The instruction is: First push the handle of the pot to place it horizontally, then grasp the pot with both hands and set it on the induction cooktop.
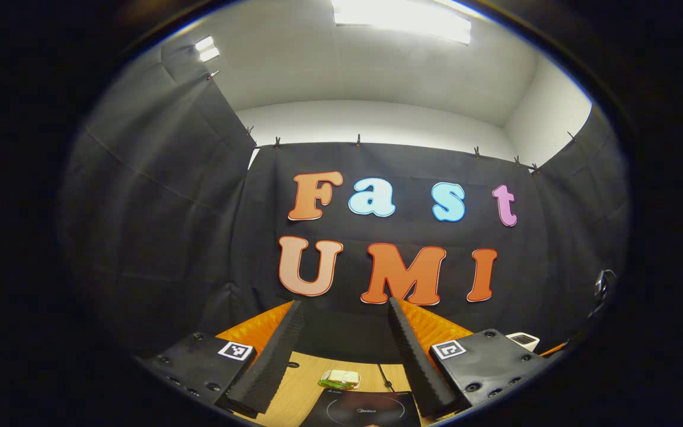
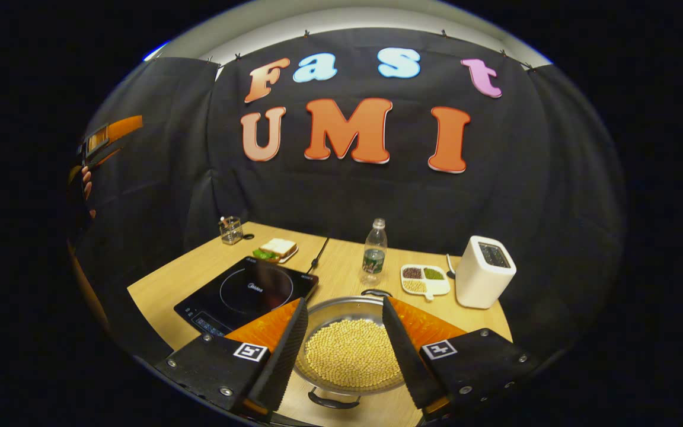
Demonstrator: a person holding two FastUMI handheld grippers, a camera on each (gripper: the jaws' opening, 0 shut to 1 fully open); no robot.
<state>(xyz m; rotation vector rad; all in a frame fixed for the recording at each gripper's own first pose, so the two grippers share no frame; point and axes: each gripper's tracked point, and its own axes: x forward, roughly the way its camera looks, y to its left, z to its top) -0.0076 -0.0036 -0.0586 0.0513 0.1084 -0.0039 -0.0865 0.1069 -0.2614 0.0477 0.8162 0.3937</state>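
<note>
A shallow metal pot (image 2: 350, 350) full of yellow beans sits on the wooden table, low in the right gripper view. One black handle (image 2: 375, 292) points away from me and the other (image 2: 332, 402) points toward me. My right gripper (image 2: 344, 305) hovers open over the pot, one finger above each side of the rim, touching nothing. The black induction cooktop (image 2: 246, 293) lies just left of the pot. My left gripper (image 1: 345, 305) is open and held high, tilted toward the booth wall, with the cooktop (image 1: 365, 409) far below between its fingers. The left gripper (image 2: 99, 142) also appears at the far left, held by a hand (image 2: 86, 178).
Behind the pot stand a water bottle (image 2: 374, 252), a divided dish of beans (image 2: 424, 279) and a white toaster (image 2: 484, 270). A sandwich on a plate (image 2: 279, 249) and a small glass jar (image 2: 230, 230) sit behind the cooktop. The sandwich (image 1: 340, 378) and toaster (image 1: 524, 340) show from the left gripper.
</note>
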